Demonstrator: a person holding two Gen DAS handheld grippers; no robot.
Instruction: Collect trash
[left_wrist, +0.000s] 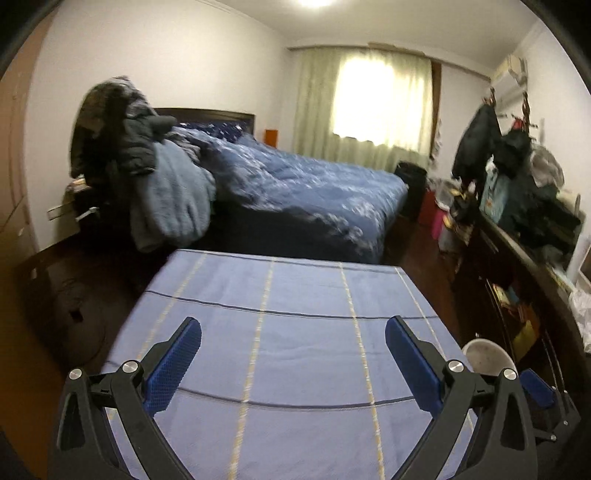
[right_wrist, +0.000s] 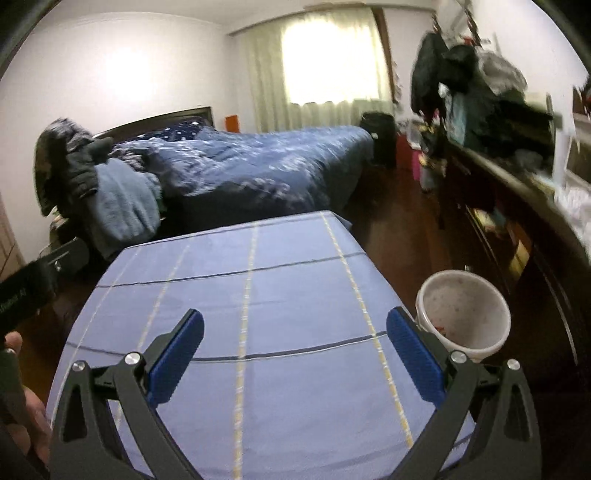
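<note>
A bedroom holds a table under a lilac-blue striped cloth (right_wrist: 251, 314), with no trash visible on it. The left gripper (left_wrist: 293, 354) and right gripper (right_wrist: 295, 350) hover above it, jaws spread and holding nothing. The round white plastic bin (right_wrist: 463, 314) stands on the floor just beside the table's right edge; the step in hand appears to be searching, so the next move calls for locating an item to pick.

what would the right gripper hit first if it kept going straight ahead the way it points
Probably the blue striped cloth below the open right gripper, if it is angled down; otherwise the bed beyond. Depth is unclear.
</note>
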